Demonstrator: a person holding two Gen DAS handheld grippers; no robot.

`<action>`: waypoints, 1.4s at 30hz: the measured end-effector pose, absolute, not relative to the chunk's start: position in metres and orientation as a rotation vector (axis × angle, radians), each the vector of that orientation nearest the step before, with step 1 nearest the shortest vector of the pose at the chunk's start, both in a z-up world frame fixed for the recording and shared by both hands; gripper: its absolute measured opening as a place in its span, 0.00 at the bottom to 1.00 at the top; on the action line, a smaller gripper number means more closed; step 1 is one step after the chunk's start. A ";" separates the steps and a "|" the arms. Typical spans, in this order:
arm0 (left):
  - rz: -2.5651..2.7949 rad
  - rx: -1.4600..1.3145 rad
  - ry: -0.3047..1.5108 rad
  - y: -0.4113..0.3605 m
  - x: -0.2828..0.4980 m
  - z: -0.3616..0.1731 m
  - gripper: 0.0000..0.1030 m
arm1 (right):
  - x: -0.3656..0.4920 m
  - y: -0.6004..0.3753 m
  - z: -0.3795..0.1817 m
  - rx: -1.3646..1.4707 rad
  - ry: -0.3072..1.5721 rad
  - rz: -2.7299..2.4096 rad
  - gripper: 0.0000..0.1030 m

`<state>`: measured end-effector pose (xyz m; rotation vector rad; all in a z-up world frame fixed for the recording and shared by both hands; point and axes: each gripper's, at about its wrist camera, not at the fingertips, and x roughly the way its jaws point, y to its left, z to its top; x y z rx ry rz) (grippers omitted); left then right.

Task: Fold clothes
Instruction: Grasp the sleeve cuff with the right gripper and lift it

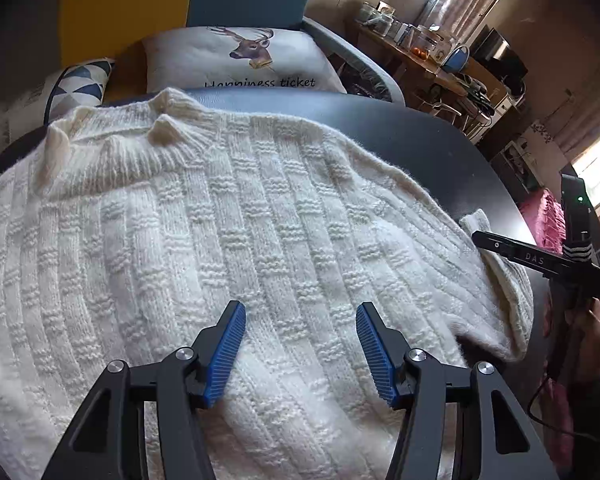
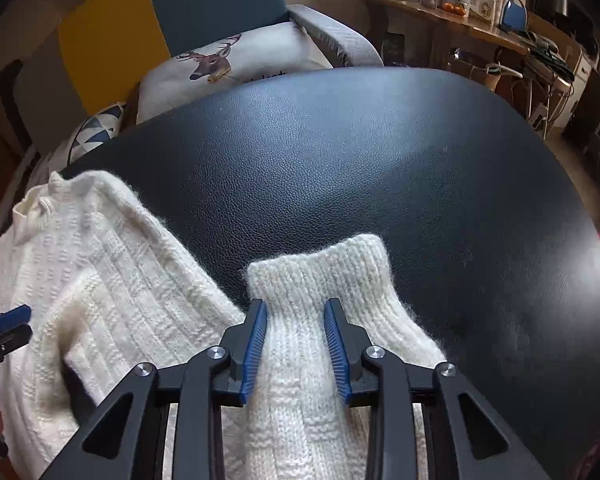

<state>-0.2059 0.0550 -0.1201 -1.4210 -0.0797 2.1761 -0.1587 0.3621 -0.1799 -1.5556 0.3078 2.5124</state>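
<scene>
While one sweater (image 1: 228, 216) lies flat, L hand-held gripper (image 1: 300, 344) spread, R hand-held gripper (image 2: 296, 344) seemingly straddling cuff (image 2: 320, 268).

Yellow-and-teal armchair (image 2: 156, 20) with deer cushion (image 1: 236, 60), cluttered wooden sideboard (image 2: 452, 16), bright window (image 1: 596, 172).

Deer cushion (image 1: 240, 60) behind black table (image 2: 380, 168)

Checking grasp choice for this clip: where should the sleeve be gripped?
At the ribbed cuff, from above: it lies flat on the black table, pointing away from the sweater, with the right gripper already straddling the sleeve just behind it.
</scene>
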 end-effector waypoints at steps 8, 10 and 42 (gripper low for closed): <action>2.157 -1.393 -0.110 0.050 -0.202 -0.123 0.59 | -0.157 0.351 -0.182 -1.576 0.166 2.498 0.29; 2.153 -1.394 -0.128 0.048 -0.202 -0.123 0.59 | -0.153 0.349 -0.182 -1.555 0.134 2.486 0.19; 1.914 -1.333 0.189 0.201 -0.202 -0.075 0.60 | 0.109 0.497 -0.160 -1.028 0.912 2.445 0.19</action>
